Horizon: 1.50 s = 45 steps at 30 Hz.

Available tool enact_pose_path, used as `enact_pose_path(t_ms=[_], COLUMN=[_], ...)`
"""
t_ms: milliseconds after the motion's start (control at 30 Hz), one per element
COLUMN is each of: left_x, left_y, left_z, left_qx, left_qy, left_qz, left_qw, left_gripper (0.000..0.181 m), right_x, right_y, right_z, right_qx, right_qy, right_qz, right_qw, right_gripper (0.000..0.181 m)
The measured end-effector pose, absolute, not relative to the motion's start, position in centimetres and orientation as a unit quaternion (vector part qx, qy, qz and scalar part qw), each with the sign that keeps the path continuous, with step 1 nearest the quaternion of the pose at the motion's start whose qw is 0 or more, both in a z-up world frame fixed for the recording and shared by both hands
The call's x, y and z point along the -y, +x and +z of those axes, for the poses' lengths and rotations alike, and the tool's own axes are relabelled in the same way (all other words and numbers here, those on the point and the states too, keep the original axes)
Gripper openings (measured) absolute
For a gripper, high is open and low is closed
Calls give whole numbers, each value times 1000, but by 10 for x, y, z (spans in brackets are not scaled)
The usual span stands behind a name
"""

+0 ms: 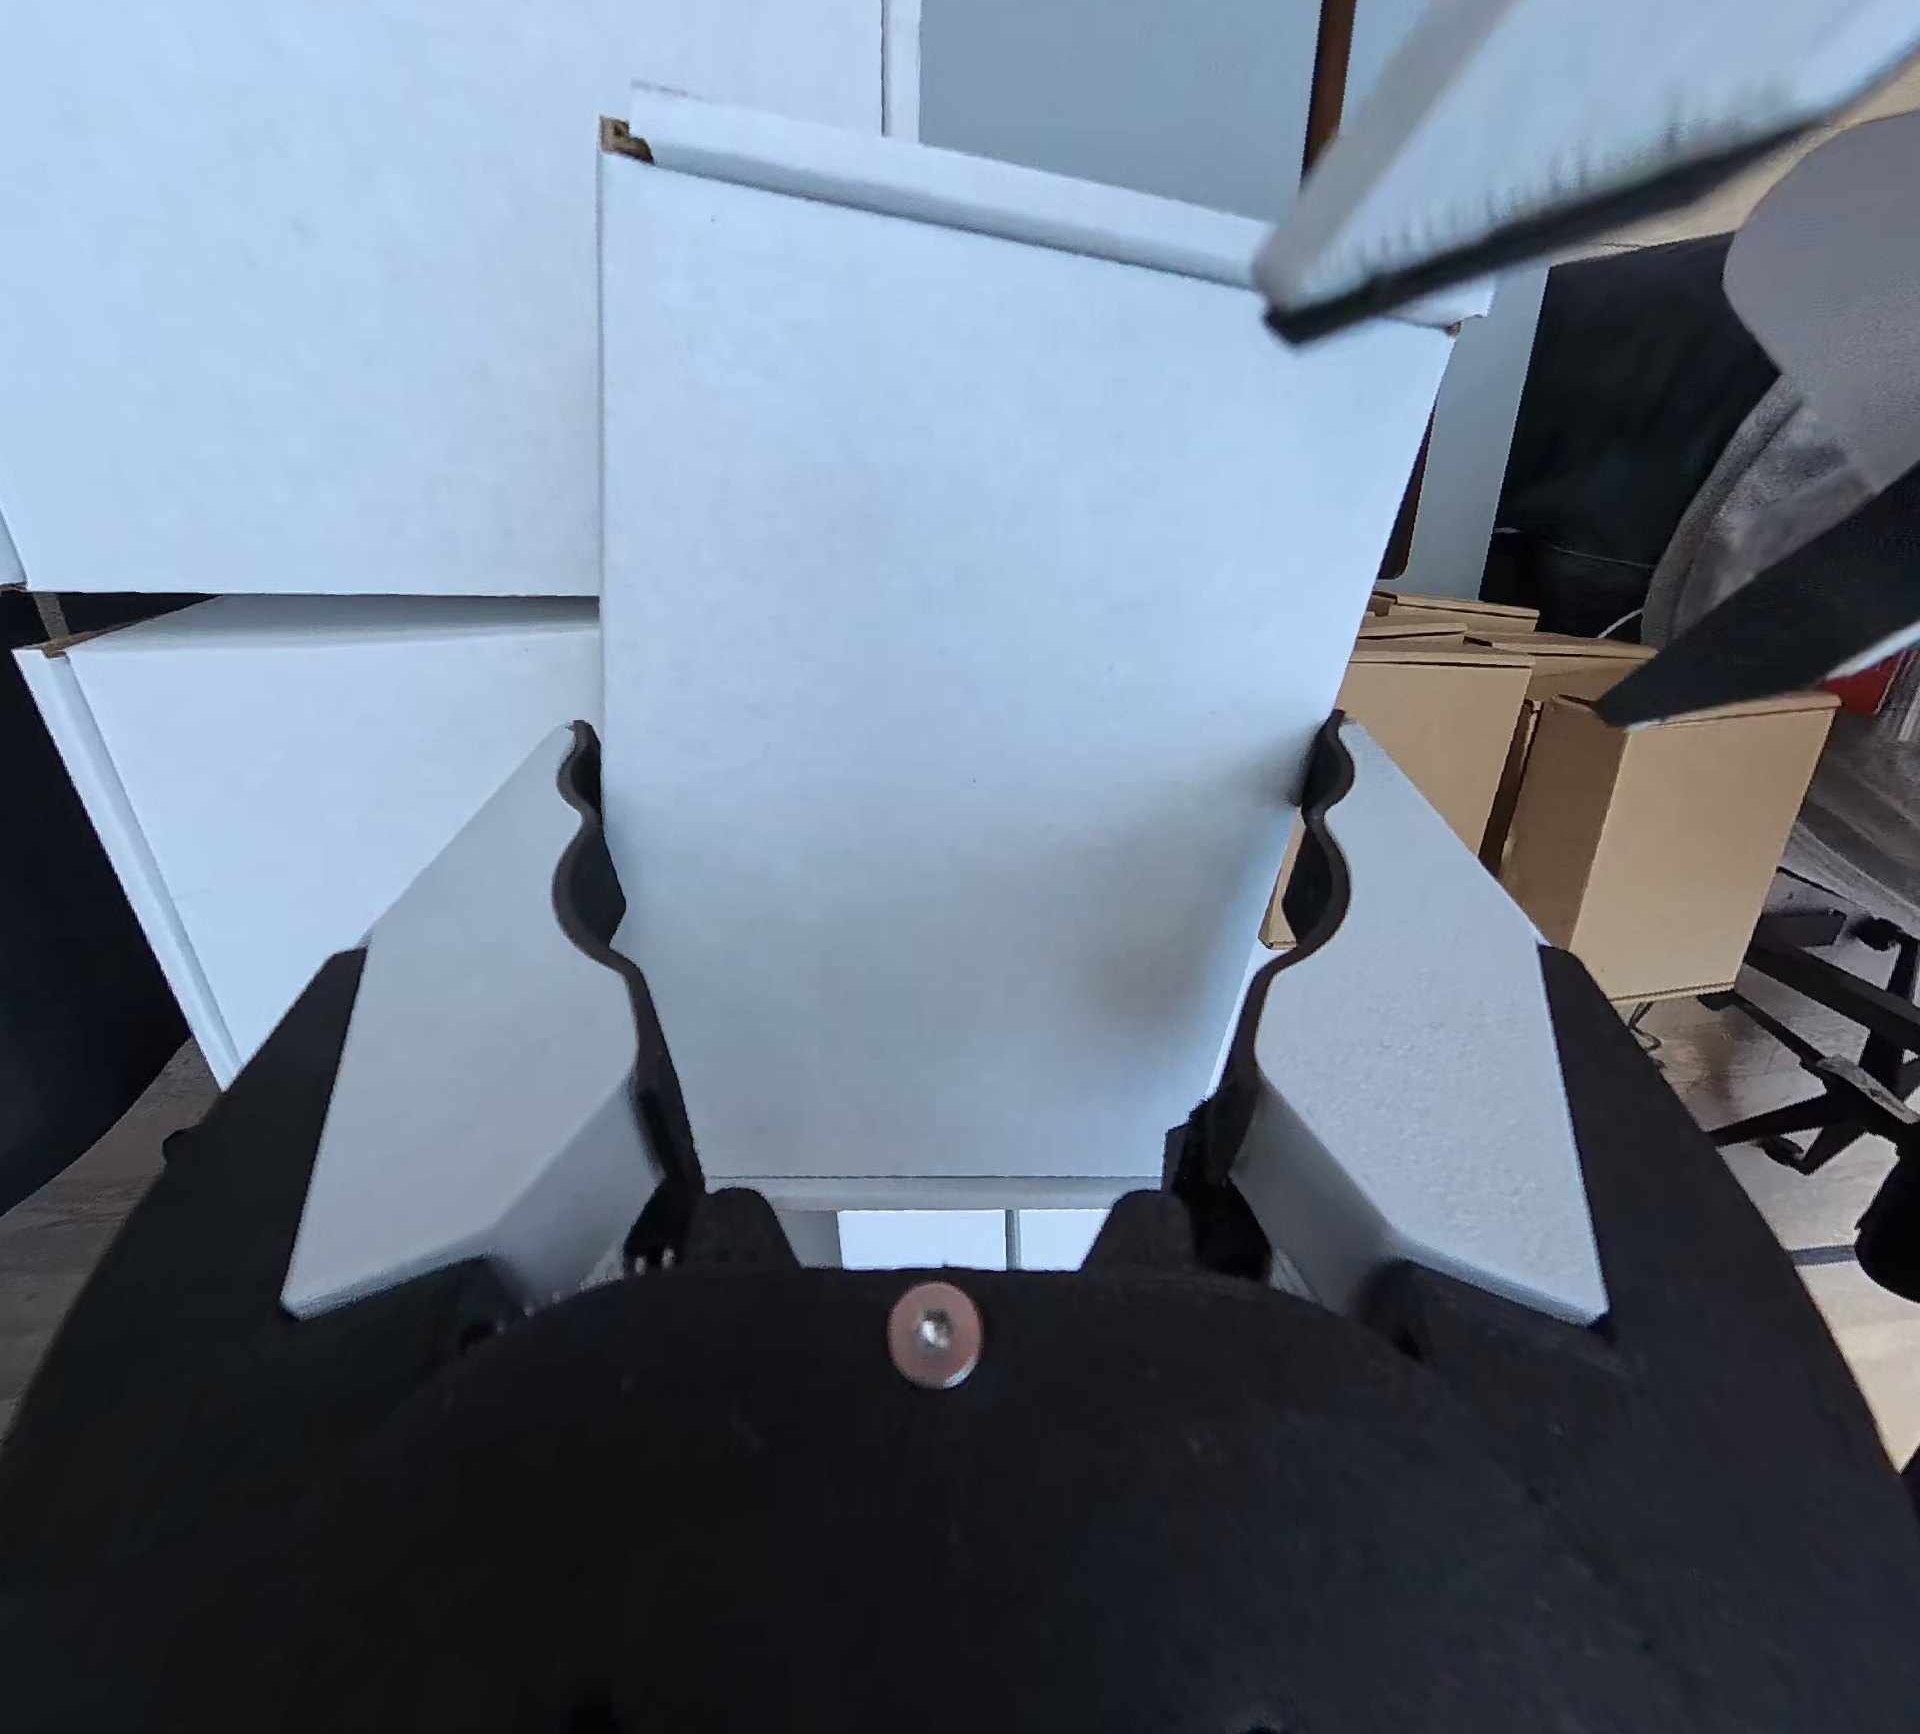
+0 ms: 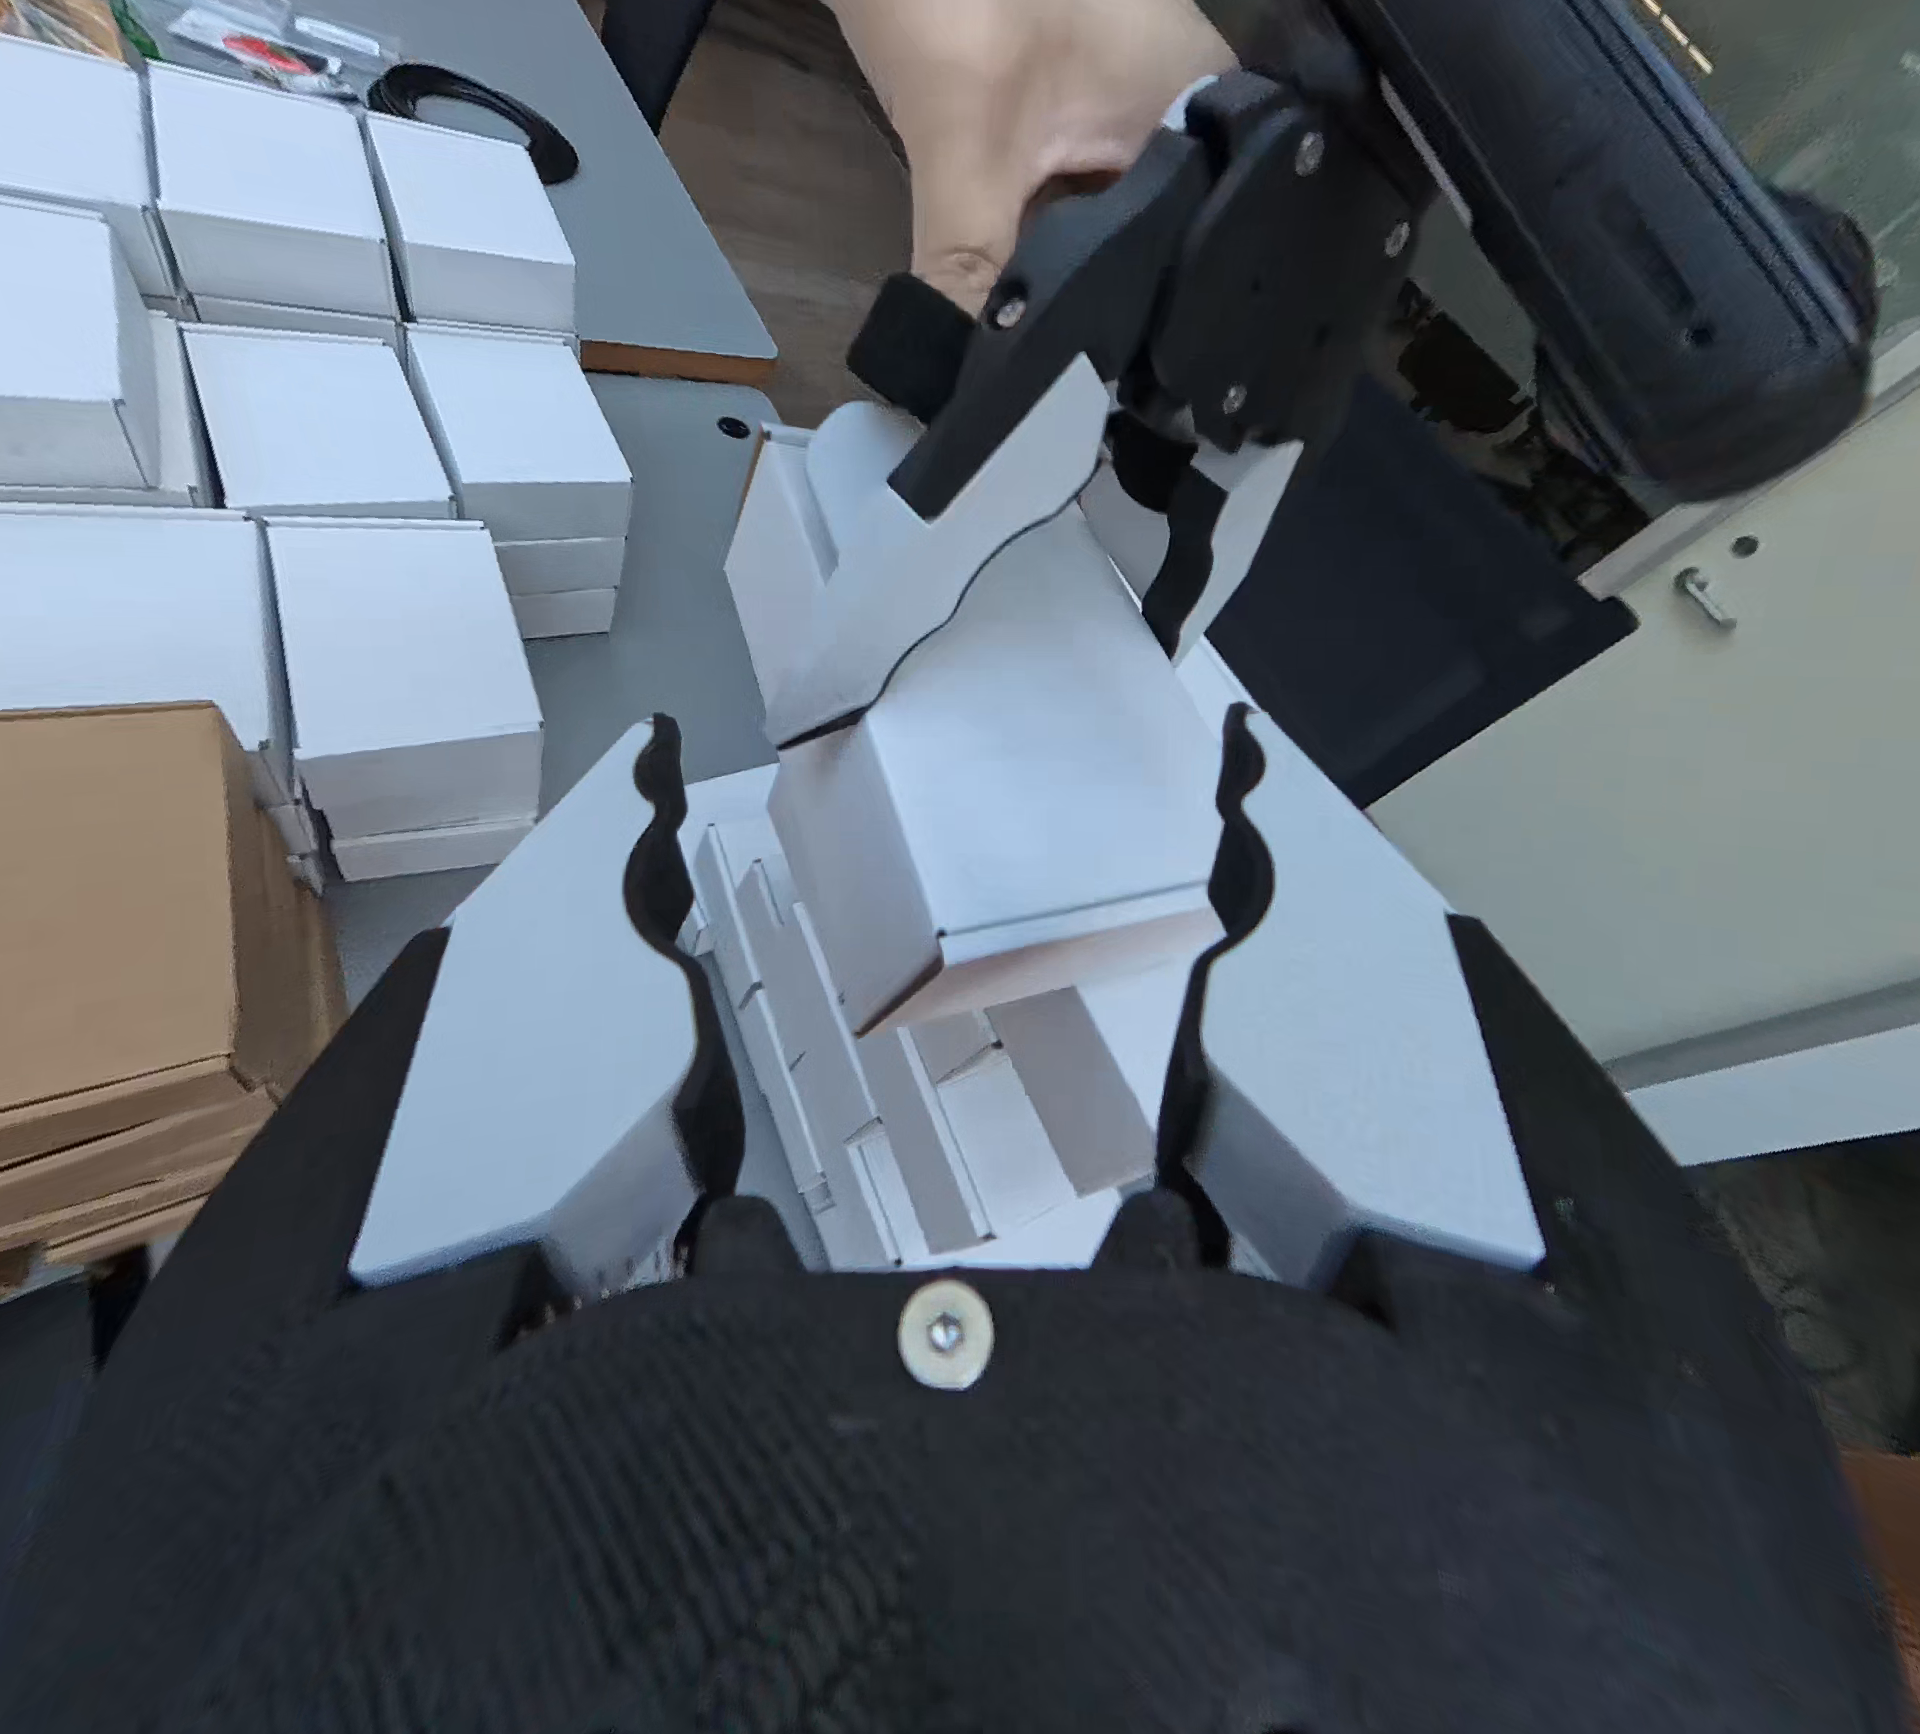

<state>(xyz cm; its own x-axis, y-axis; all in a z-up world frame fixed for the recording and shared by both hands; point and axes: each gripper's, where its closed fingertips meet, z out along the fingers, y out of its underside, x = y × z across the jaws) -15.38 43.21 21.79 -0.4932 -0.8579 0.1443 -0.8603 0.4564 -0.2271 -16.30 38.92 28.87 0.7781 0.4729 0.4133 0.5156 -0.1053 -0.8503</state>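
Grey table (image 2: 665, 250) carries rows of closed white boxes (image 2: 343, 417). Left gripper (image 1: 951, 801) clamps a small white carton (image 1: 987, 645) by its sides, held above flat blanks (image 2: 935, 1134). Right gripper (image 2: 951, 801) spread, empty, just beside it. Carton's far flap region hidden; closure state unclear.

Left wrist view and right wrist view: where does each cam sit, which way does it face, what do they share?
Left wrist view: on the left gripper, facing level at stacked white boxes; its fingers clamp a folded white cardboard box.
Right wrist view: on the right gripper, open, angled down at the grey table; a hand shows.
Shared: that box and both grippers.
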Motion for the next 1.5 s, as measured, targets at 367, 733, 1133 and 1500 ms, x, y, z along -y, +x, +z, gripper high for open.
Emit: enact_pose_path(t_ms=[367,733,1133,1500], left_x=[-431,-564,-538,-533], left_y=[-146,-164,-167,-168], left_z=[228,267,223,223], left_qx=[830,446,399,426], left_qy=[518,696,668,664], left_qz=[206,531,619,606], left_qw=[-33,-187,-100,-101], left_gripper=[136,95,121,126], right_x=[-412,-413,-421,-436], right_y=[-150,-150,-140,-127], right_z=[247,247,249,247], right_qx=[339,341,334,350], right_qy=[-815,-818,-822,-824], right_qz=[-86,-91,-77,-80], right_qw=[463,454,454,439], right_gripper=[71,71,71,71])
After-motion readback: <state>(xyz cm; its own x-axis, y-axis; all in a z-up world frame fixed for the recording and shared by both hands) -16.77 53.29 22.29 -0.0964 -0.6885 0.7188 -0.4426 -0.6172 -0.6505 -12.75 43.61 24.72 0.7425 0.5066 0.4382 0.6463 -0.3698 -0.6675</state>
